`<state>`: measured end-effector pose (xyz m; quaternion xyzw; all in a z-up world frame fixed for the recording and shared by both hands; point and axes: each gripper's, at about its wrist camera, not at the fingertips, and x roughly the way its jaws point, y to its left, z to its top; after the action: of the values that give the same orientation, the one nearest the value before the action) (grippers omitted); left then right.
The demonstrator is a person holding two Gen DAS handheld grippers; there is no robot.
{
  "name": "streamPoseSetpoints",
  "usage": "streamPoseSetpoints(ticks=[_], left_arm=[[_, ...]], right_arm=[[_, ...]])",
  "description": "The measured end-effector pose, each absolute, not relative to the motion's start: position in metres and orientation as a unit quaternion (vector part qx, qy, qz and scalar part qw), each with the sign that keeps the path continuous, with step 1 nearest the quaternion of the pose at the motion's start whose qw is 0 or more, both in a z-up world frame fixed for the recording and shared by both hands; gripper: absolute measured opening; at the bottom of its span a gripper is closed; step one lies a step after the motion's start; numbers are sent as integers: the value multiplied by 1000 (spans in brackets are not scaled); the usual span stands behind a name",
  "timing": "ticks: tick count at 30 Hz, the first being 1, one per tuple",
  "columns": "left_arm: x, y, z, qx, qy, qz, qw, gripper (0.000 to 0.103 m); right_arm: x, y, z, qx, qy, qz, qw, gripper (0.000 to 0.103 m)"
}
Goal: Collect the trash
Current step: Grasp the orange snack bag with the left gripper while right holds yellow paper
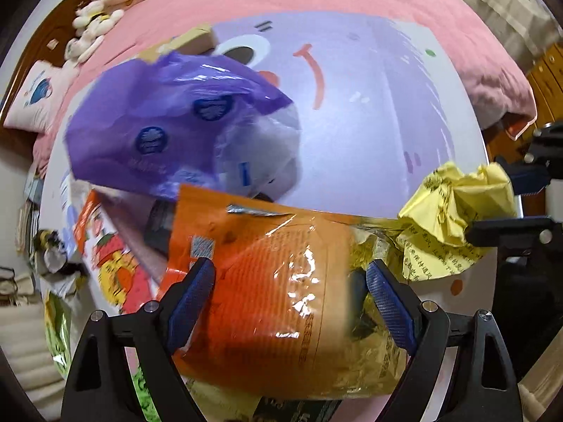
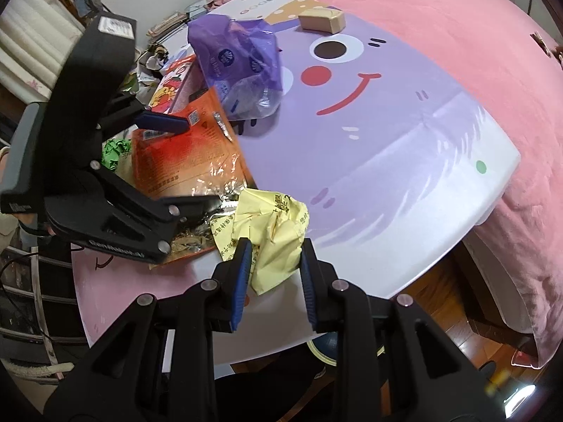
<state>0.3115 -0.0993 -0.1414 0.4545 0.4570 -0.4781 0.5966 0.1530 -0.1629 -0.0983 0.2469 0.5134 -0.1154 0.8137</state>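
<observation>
An orange and gold foil snack wrapper (image 1: pixel 281 281) lies between the fingers of my left gripper (image 1: pixel 288 277), which close around its sides; it also shows in the right wrist view (image 2: pixel 186 161). My right gripper (image 2: pixel 276 263) is shut on a crumpled yellow paper (image 2: pixel 274 235), which also shows at the right of the left wrist view (image 1: pixel 454 211). A purple plastic bag (image 1: pixel 169 123) lies behind the wrapper on the table (image 2: pixel 387 140), also seen in the right wrist view (image 2: pixel 239 59).
The lilac table with a cartoon face stands against a pink bed (image 2: pixel 457 35). A small cardboard box (image 2: pixel 322 21) sits at the table's far edge. Green paper (image 2: pixel 114 151), printed packets (image 1: pixel 112 256) and clutter lie at the left. Wooden floor (image 2: pixel 475 334) lies below right.
</observation>
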Motion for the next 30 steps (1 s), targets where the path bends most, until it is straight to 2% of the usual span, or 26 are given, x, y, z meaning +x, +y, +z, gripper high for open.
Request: streamPoseSetpoints(ticks=[6, 10, 16, 23, 30], left_arm=[[303, -97, -150, 474, 461, -483, 574, 88], [313, -97, -145, 438, 483, -477, 589, 78], [313, -82, -141, 412, 504, -456, 607, 76], [314, -45, -92, 307, 531, -410, 675, 76], [316, 21, -71, 157, 595, -292, 732, 76]], right_arm=[[146, -170, -100, 259, 513, -124, 809, 24], [144, -173, -100, 266, 510, -125, 809, 24], [150, -178, -96, 263, 508, -118, 811, 24], [160, -183, -83, 251, 505, -99, 820, 24], [181, -185, -88, 222, 516, -55, 826, 24]])
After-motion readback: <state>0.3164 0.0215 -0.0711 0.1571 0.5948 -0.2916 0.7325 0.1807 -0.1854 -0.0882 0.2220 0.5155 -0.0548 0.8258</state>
